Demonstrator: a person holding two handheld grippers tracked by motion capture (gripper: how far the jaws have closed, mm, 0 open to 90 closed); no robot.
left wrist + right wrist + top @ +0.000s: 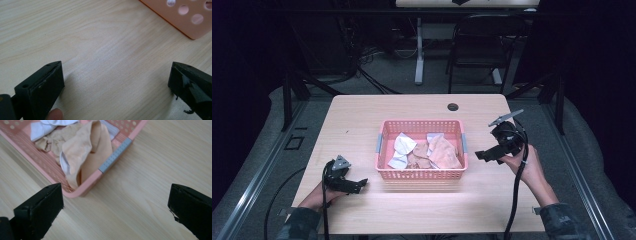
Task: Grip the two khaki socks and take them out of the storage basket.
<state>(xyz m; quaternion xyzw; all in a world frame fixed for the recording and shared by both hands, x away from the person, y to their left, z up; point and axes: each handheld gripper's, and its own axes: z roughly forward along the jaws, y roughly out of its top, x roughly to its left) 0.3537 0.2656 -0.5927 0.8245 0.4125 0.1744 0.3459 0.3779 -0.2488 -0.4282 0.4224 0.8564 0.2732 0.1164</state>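
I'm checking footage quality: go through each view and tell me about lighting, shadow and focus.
High view: the table is brightly lit, the room around it is dark, and the pink basket casts a soft shadow toward the near edge. Left gripper view: the wood grain is sharp, with a faint shadow beside one jaw. Right gripper view: evenly lit, the cloths slightly soft.

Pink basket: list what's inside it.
The pink basket holds crumpled cloths: white, tan and peach. Anything beneath them is covered.
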